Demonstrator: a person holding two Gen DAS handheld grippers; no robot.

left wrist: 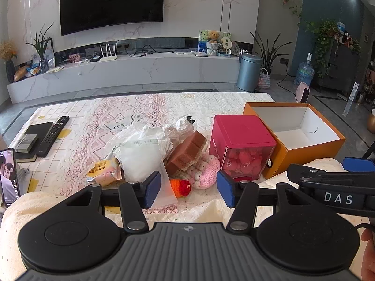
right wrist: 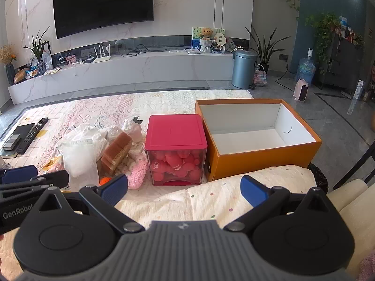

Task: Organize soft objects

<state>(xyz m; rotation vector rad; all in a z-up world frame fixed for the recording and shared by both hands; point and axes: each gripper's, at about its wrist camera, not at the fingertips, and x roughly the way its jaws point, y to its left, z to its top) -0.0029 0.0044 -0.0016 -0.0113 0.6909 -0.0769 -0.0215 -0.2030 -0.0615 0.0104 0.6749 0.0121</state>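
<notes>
Left wrist view shows the left gripper released over the soft pile; the orange box sits empty at right. The right gripper gapes wide, holding nothing; a low, centred pinch on one crocheted toy should suit best.

- You're in a home living room.
- Wall-mounted television above a long marble media console.
- Potted houseplants, teddy bear, lace-covered table.
</notes>
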